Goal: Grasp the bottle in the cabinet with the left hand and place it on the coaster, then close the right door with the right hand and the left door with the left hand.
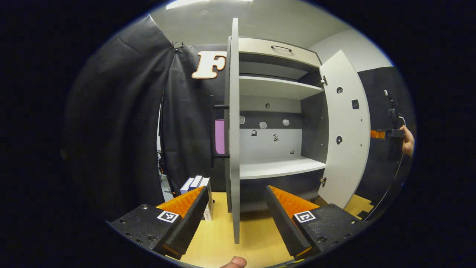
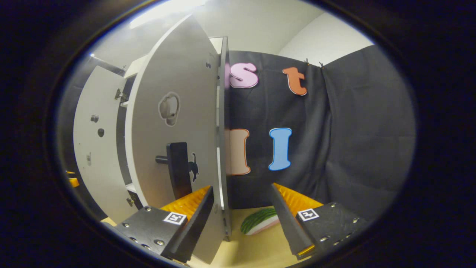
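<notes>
The grey cabinet [image 1: 277,87] stands on the yellow table with both doors swung out and its shelves bare. I see the left door [image 1: 234,123] edge-on, with its black handle [image 1: 214,130] on the outer side. My left gripper [image 1: 236,190] is open, and the door's edge runs down between its orange fingers [image 1: 182,203]. The right door [image 1: 346,130] hangs open. In the right gripper view its edge [image 2: 223,149] lies between the fingers of my open right gripper [image 2: 242,186], close to the left one. Its black handle [image 2: 178,167] faces me.
A green-striped, pink-rimmed flat piece shaped like a melon slice [image 2: 260,221] lies on the table [image 2: 256,245] beyond the right door. Small boxes [image 1: 195,184] stand left of the cabinet. The other gripper [image 1: 390,132] and a hand [image 1: 408,141] sit behind the right door.
</notes>
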Motion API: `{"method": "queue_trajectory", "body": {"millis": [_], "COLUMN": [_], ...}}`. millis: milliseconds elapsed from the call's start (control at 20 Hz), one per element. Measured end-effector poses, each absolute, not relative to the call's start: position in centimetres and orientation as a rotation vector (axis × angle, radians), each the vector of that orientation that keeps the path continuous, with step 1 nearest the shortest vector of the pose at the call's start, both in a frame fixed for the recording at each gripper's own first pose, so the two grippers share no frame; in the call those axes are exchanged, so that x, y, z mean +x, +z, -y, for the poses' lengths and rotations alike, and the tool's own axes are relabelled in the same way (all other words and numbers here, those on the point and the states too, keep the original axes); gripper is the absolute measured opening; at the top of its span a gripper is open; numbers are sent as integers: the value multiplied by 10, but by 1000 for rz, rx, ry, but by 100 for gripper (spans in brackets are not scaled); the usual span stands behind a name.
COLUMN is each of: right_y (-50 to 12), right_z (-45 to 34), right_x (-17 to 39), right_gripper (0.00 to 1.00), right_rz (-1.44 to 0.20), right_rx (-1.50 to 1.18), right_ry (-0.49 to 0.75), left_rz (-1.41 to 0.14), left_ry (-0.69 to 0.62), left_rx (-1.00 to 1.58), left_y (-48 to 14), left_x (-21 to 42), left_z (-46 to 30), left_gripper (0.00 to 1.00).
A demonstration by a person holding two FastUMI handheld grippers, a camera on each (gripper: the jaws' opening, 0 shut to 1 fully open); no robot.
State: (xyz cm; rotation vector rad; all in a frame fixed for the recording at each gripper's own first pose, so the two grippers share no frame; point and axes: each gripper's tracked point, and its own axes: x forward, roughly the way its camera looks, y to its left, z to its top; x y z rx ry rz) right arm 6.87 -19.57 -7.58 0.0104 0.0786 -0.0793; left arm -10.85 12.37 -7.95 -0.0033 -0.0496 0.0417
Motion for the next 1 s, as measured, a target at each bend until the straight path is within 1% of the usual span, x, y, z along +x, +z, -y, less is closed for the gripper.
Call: {"method": "queue_trajectory", "body": {"millis": [100, 150, 200, 400, 500, 650, 750, 850, 900, 950, 1000], "right_y": [-77, -78, -78, -79, -79, -81, -89, -95, -94, -93, -93], "right_z": [186, 178, 173, 159, 150, 122, 100, 76, 70, 63, 52], "right_x": [69, 72, 75, 91, 96, 108, 116, 124, 123, 125, 124], "right_gripper": [93, 93, 93, 93, 93, 94, 94, 94, 94, 94, 94], "right_rz": [-80, -80, -75, -77, -80, -73, -95, -114, -107, -101, -100], "right_rx": [24, 37, 54, 70, 63, 79, 125, 142, 132, 122, 121], "right_ry": [-67, -51, -55, -82, -81, -44, -24, -6, -4, 1, 10], "left_rz": [32, 23, 13, 16, 24, 34, 30, 63, 82, 95, 102], "left_ry": [29, 14, -4, -79, -84, -89, -94, -77, -62, -51, -49], "left_rx": [-5, 2, 6, 0, -24, -78, -107, -122, -131, -145, -157], "left_y": [-82, -83, -84, -82, -79, -74, -71, -58, -52, -47, -42], "left_x": [-102, -99, -96, -87, -81, -75, -72, -63, -57, -49, -41], "left_z": [-132, -135, -138, -146, -161, -181, -200, -223, -234, -243, -249], "left_gripper": [97, 94, 97, 96, 97, 97, 97, 97, 96, 93, 93]}}
